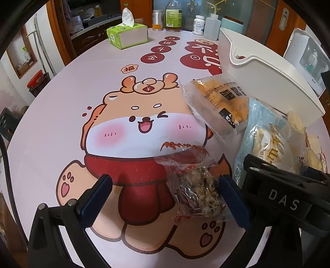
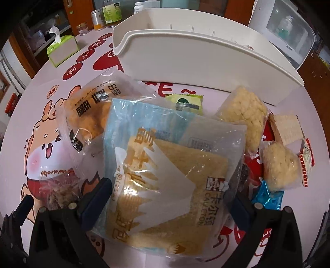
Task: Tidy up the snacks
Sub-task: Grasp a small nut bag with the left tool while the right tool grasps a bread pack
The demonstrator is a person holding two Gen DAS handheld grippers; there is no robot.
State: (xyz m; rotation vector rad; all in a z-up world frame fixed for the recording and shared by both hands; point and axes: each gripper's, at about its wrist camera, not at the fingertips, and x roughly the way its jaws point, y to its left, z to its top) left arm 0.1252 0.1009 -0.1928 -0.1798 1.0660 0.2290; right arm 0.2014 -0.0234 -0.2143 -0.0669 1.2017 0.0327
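My left gripper [image 1: 165, 198] is open; a clear packet of a brown seed-and-nut bar [image 1: 196, 191] lies on the table between its fingers, against the right one. My right gripper [image 2: 165, 198] is open around a pale blue toast packet [image 2: 165, 165], which fills the gap between its fingers. A clear packet of golden pastry [image 1: 216, 103] lies beyond; it also shows in the right wrist view [image 2: 90, 117]. A white plastic bin [image 2: 196, 55] stands behind the snacks. The right gripper's body [image 1: 284, 198] shows at the right of the left wrist view.
Small snacks lie right of the toast: a rice-cake bar [image 2: 247, 115], a round puffed cake [image 2: 280, 165], a wafer [image 2: 286, 127], a blue candy [image 2: 268, 198], a green packet [image 2: 185, 103]. A tissue box [image 1: 127, 36] and bottles [image 1: 173, 15] stand at the table's far edge.
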